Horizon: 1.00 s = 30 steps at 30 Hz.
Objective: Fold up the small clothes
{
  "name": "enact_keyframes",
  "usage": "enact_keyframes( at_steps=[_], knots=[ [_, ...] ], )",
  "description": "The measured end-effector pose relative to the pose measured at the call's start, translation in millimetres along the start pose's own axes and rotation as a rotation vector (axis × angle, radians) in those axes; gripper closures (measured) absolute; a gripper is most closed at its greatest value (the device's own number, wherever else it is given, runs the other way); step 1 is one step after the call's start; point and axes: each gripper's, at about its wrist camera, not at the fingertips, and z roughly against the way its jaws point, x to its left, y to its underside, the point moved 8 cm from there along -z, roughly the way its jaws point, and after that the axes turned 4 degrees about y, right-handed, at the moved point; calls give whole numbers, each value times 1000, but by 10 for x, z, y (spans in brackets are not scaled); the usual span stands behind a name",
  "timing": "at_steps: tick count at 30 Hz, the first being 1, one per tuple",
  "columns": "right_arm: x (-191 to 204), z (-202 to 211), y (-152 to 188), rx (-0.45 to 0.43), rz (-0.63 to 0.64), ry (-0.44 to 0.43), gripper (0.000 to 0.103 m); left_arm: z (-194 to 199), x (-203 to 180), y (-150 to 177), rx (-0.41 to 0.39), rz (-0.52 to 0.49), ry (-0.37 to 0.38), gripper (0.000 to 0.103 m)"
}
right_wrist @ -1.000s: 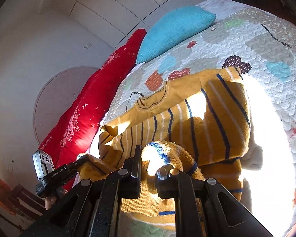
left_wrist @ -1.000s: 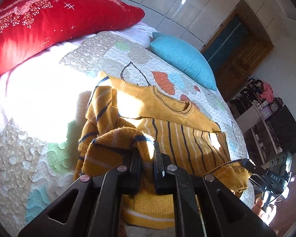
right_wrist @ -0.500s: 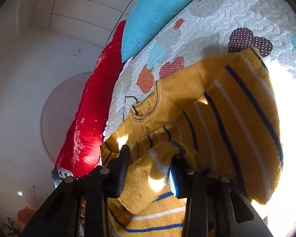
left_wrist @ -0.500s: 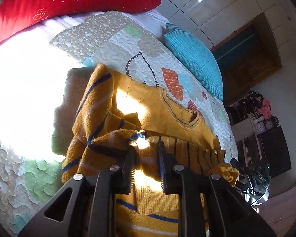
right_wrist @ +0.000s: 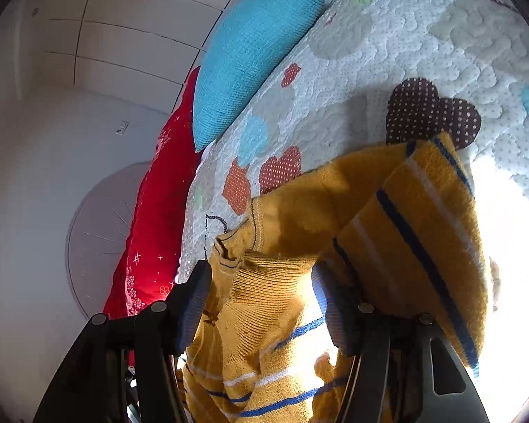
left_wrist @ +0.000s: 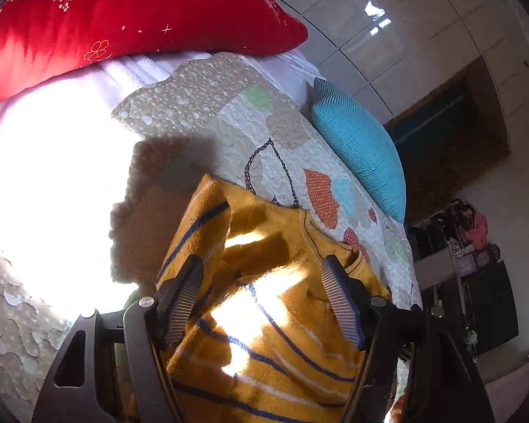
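A mustard-yellow knit sweater point(left_wrist: 275, 317) with navy and white stripes lies folded on the quilted bed cover point(left_wrist: 211, 105). Its hem is turned up towards the collar, and one sleeve is laid across each side. My left gripper point(left_wrist: 261, 296) hangs low over it; its jaws are opening and the cloth lies loose between them, not pinched. In the right wrist view the same sweater point(right_wrist: 285, 299) bunches between the fingers of my right gripper point(right_wrist: 261, 303), whose jaws are also opening, with the pads standing off the knit. A striped sleeve point(right_wrist: 423, 229) drapes over the right finger.
A red embroidered pillow point(left_wrist: 105, 21) lies at the head of the bed, a turquoise cushion point(left_wrist: 359, 144) beside it. Strong sunlight whites out part of the quilt point(left_wrist: 53, 194). Dark furniture with clutter point(left_wrist: 476, 246) stands past the bed. White panelled wall point(right_wrist: 105, 70) behind.
Both grippers, earlier shut on the sweater's hem, have carried it forward over the body towards the collar and spread their jaws. The hem now lies free between the fingers.
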Motion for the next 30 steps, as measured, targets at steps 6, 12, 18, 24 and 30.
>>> enact_keyframes(
  at_steps=[6, 12, 18, 24, 30],
  knots=[
    [97, 522, 171, -57, 205, 145, 38, 149, -59, 435, 39, -251, -141, 33],
    [-13, 539, 931, 56, 486, 360, 70, 138, 234, 718, 40, -438, -436, 33],
    [-377, 654, 800, -6, 441, 531, 85, 335, 551, 649, 25, -369, -493, 30],
    [638, 508, 1017, -40, 637, 367, 82, 650, 526, 880, -8, -330, -435, 30],
    [1354, -608, 1517, 131, 746, 270, 82, 874, 389, 1223, -26, -360, -393, 28]
  ],
)
